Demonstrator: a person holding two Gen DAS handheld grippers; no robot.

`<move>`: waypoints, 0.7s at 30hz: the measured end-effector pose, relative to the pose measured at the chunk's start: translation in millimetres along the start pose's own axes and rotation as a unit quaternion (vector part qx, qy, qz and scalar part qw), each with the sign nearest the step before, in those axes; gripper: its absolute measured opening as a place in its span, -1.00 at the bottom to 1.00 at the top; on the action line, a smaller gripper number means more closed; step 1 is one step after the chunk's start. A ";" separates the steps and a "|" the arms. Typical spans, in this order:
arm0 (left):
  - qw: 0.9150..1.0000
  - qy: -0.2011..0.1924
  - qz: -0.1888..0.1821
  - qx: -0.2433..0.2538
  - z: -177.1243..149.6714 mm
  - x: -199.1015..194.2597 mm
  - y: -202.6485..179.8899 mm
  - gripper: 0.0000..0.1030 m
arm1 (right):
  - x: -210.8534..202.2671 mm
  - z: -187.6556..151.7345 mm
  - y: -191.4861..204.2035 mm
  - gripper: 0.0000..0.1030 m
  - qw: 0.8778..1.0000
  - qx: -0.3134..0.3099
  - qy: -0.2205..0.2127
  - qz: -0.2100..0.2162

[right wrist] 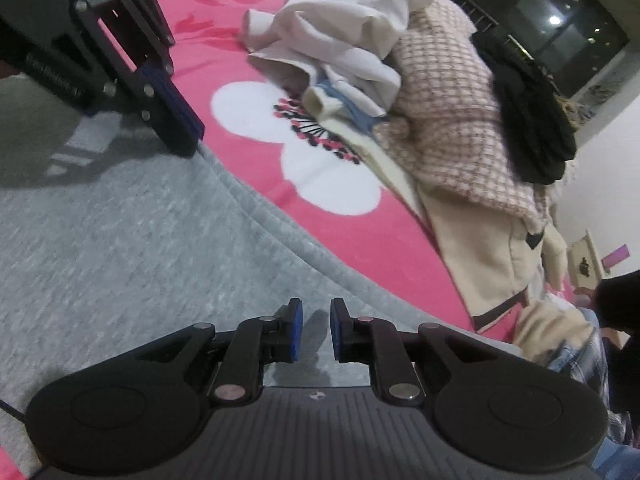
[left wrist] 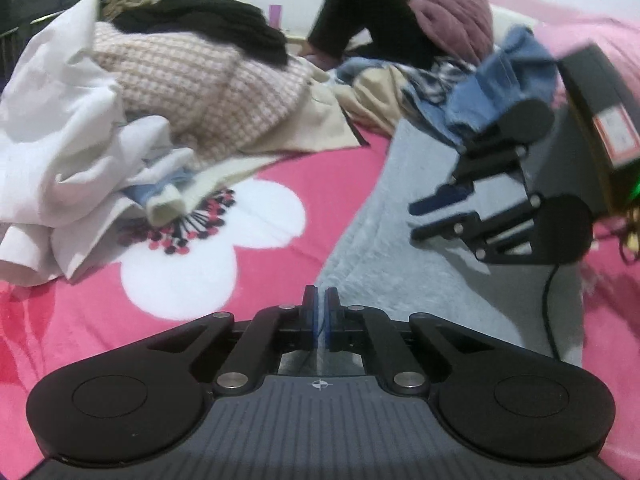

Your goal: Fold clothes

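The grey garment, a soft heathered knit with a stitched hem, lies flat on the pink floral bedspread, its hem edge running across the bed's middle. The step in hand appears to be taking hold of that edge for a fold. The left gripper has its jaws closed at the hem; whether cloth is pinched cannot be told. The right gripper stands slightly open over the grey knit, gripping nothing. Next, it likely needs to close on the fabric. A rumpled clothes pile lies along the far edge.
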State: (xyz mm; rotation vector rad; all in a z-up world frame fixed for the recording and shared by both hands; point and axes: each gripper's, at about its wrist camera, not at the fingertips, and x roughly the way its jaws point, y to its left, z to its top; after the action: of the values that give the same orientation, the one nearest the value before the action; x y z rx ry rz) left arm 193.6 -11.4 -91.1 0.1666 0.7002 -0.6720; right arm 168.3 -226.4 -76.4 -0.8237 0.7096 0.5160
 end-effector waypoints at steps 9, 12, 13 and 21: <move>0.996 0.028 0.046 0.068 -13.6 22.9 -12.1 -0.97 | 7.3 -5.6 -15.6 -0.71 0.996 0.088 -0.019 0.011; 0.996 0.027 0.047 0.077 -14.5 21.5 -13.2 -0.95 | 11.0 -6.5 -24.5 -0.71 0.986 0.147 -0.036 0.067; 0.995 0.027 0.048 0.080 -14.8 21.0 -13.6 -0.91 | 17.1 -7.6 -27.7 -0.72 0.981 0.168 -0.034 0.086; 0.996 0.035 0.078 0.007 2.5 -5.5 9.3 -0.16 | 12.3 -75.9 -123.7 -0.65 0.908 0.416 -0.044 0.003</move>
State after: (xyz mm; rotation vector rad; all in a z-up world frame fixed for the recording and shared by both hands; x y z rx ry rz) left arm 197.6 -2.3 -86.3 0.2553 0.7417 -0.5228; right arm 230.4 -357.4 -62.7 0.0047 0.7579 0.2080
